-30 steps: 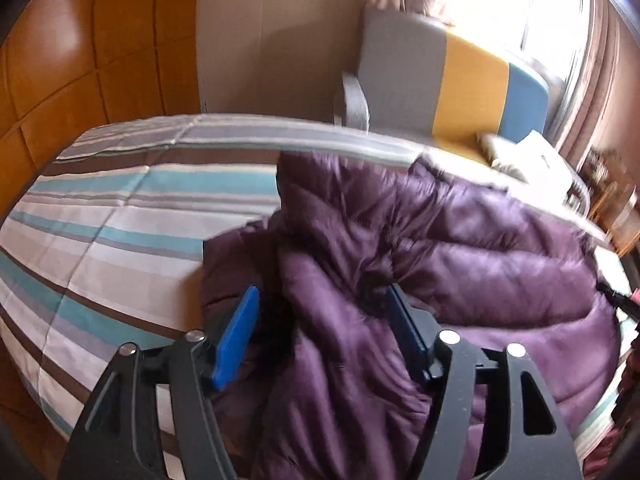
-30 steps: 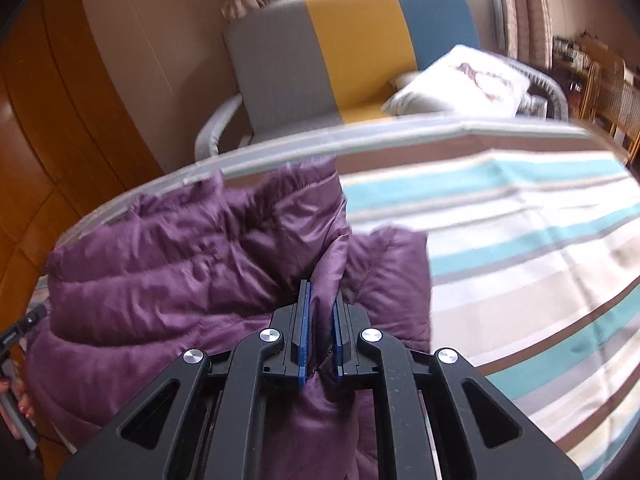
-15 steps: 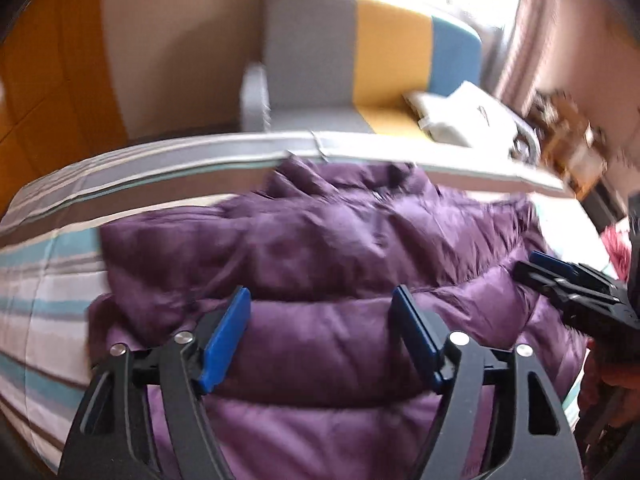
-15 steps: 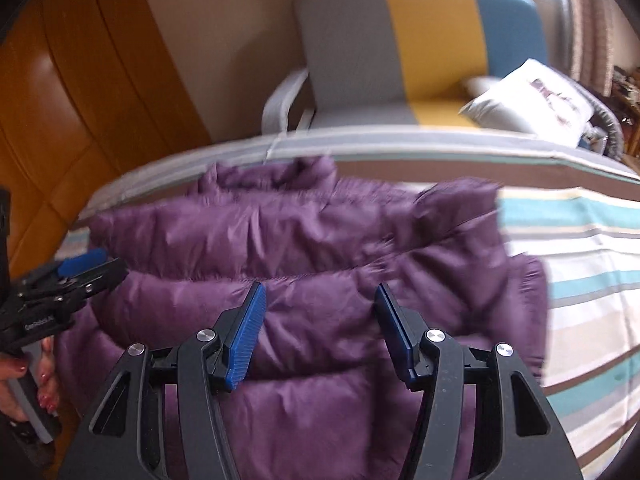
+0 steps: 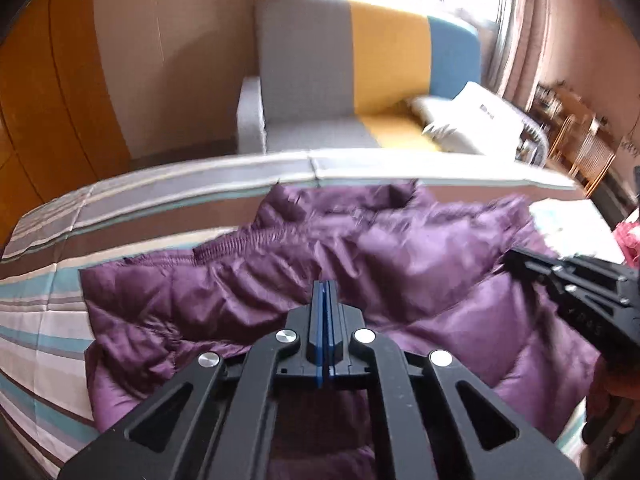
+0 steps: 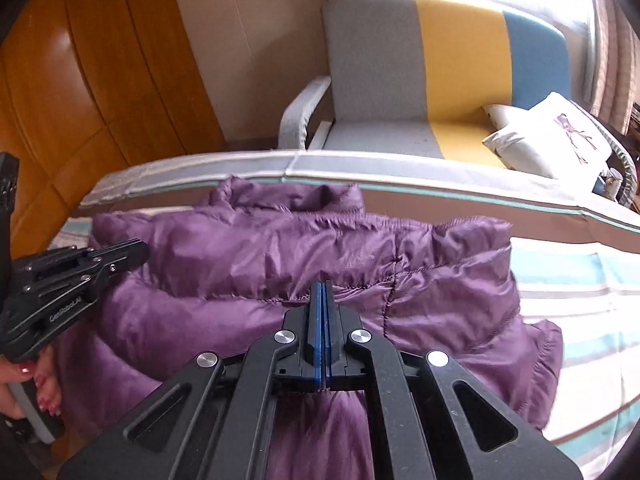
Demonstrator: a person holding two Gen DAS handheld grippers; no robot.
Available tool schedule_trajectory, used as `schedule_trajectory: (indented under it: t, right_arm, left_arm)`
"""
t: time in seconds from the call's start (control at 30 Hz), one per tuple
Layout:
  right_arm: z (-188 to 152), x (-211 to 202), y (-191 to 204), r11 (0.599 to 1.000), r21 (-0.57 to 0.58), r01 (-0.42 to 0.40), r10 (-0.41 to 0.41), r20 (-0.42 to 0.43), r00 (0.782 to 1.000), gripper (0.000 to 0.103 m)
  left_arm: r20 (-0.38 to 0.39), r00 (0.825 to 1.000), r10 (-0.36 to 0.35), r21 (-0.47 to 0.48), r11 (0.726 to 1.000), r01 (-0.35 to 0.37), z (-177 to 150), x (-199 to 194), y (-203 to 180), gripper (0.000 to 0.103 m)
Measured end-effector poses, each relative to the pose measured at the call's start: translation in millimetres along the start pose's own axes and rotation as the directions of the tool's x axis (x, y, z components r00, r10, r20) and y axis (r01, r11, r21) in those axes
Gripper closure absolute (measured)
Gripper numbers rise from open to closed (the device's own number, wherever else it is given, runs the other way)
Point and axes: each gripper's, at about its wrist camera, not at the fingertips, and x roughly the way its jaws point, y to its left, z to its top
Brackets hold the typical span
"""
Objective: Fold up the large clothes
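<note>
Purple puffer jacket [image 5: 360, 272] lies spread across the striped bed [image 5: 44, 320], collar end toward the far edge of the bed, nearest the armchair [image 5: 320, 80].

Left gripper [image 5: 325, 292]: blue fingers [image 5: 318, 320] pressed flat together, tips low over the jacket's middle quilting. No fabric visible between them in its own camera; whether the tips touch the jacket, cannot tell.

Right gripper [image 6: 322, 292]: fingers [image 6: 317, 320] also pressed together, tips at a stitched seam of the jacket [image 6: 280, 264]. A small fold of purple sits right at the tips, but whether it's pinched, cannot tell.

Cross-views: right gripper shows at the right side of the jacket in the left camera, left gripper at the jacket's left side in the right camera, held by a hand [image 6: 36, 384] with red nails. Both look closed there too.

Jacket hem side is toward the cameras, one edge hanging past the near side of the bed. A white cushion [image 6: 552, 136] sits on the armchair beyond the jacket's collar. Wood panelling [image 6: 60, 100] is left of the armchair.
</note>
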Motion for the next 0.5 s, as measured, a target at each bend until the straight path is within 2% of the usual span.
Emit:
schedule_trajectory:
  t: [0.03, 0.13, 0.17, 0.33, 0.5]
  right_arm:
    - [-1, 9, -2, 1.0, -0.003, 0.007, -0.007, -0.012, 1.0, 0.102]
    - [-7, 27, -11, 0.998, 0.005, 0.065, -0.064, -0.021, 0.998, 0.102]
    - [-10, 32, -15, 0.998, 0.025, 0.065, -0.064, -0.023, 0.998, 0.102]
    - [-23, 44, -33, 0.991, 0.119, 0.064, -0.063, -0.014, 0.998, 0.103]
    - [-27, 45, -33, 0.99, 0.123, 0.076, -0.076, -0.003, 0.997, 0.103]
  left_arm:
    - [-0.015, 1.0, 0.011, -0.005, 1.0, -0.011, -2, 9, 3, 0.095]
    - [0.0, 1.0, 0.029, -0.027, 0.999, -0.029, -7, 23, 9, 0.071]
    - [0.006, 1.0, 0.028, -0.032, 0.999, -0.028, -9, 26, 10, 0.069]
    - [0.047, 0.999, -0.013, -0.064, 0.998, 0.016, -21, 44, 14, 0.068]
    - [0.068, 0.998, -0.009, -0.077, 0.997, 0.015, -26, 48, 14, 0.068]
